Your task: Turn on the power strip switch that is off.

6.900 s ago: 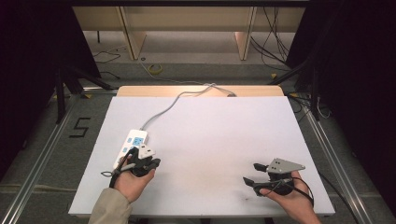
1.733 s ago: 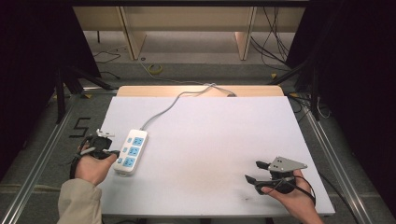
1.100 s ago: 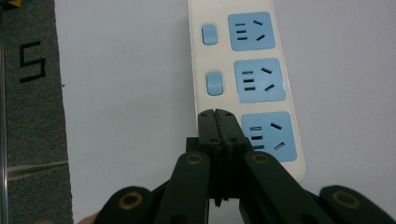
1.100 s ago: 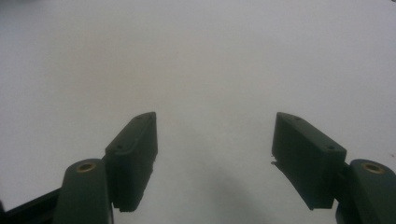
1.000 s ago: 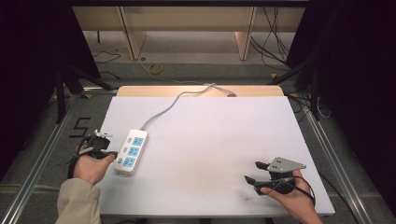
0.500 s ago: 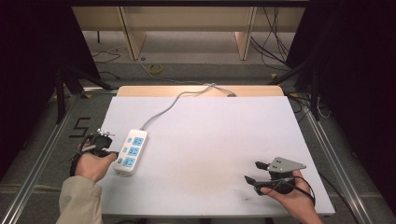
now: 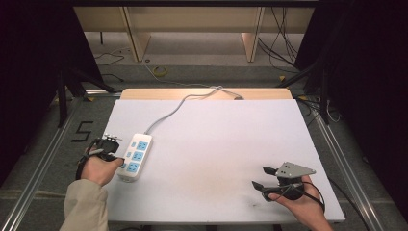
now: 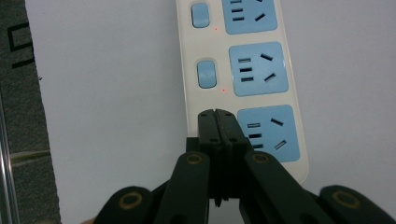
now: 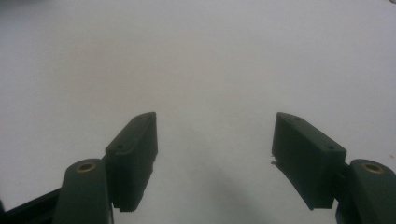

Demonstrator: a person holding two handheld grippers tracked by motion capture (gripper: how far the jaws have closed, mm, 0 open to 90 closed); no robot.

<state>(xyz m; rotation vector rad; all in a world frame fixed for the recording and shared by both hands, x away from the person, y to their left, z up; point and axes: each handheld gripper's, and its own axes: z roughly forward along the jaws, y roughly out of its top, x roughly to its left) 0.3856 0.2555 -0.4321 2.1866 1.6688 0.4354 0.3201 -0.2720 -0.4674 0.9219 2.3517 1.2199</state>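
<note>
while left claw (image 8: pixel 217 114) pinched — power strip (image 7: pixel 135 157) lengthwise front-to-back

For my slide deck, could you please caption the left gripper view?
Left gripper, jaws shut, poised over the nearest switch position of a cream power strip on the white table.

White power strip (image 7: pixel 135 157) near table's (image 7: pixel 216 139) left edge, left gripper (image 7: pixel 107 144) beside it, right gripper (image 7: pixel 269 179) well apart.

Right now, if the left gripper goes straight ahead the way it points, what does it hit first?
Likely the power strip: the shut left gripper sits over its near end, by the nearest switch's spot. Whether it already touches is unclear; depth is hard to judge.
</note>
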